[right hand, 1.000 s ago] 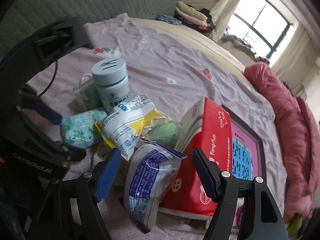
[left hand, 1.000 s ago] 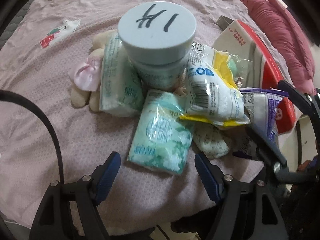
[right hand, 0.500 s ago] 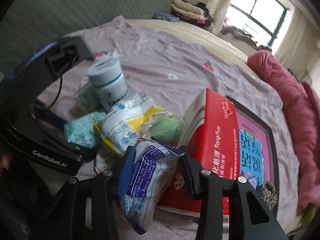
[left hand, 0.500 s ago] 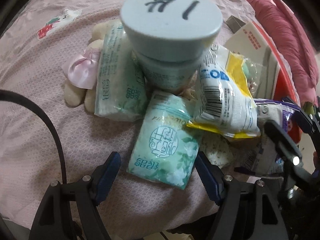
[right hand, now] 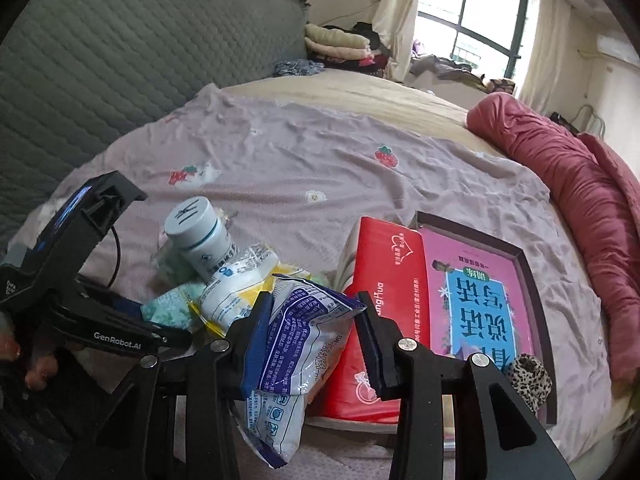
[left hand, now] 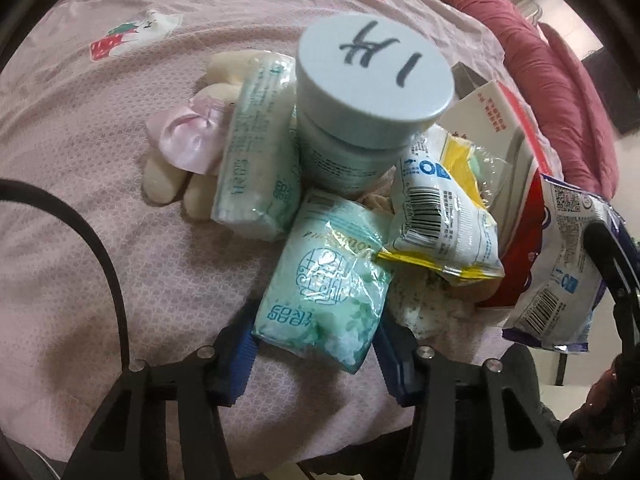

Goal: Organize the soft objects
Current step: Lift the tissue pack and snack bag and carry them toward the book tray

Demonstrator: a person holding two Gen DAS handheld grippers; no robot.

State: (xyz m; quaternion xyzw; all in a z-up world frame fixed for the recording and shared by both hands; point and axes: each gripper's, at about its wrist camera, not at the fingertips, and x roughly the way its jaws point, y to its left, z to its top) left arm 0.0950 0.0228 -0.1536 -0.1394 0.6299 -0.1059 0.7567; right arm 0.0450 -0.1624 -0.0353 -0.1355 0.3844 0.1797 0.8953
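Two green tissue packs (left hand: 324, 280), one jar (left hand: 372, 92), one purple-white bag (right hand: 296, 344).

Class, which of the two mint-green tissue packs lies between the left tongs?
The flat one with the round emblem, nearest the camera; the other leans against the jar.

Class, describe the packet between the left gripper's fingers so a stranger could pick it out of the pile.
On the pink bedsheet, find the jar with the handwritten lid. Just in front lies a mint-green tissue packet with a round white emblem. Its neighbour is paler and lacks the emblem.
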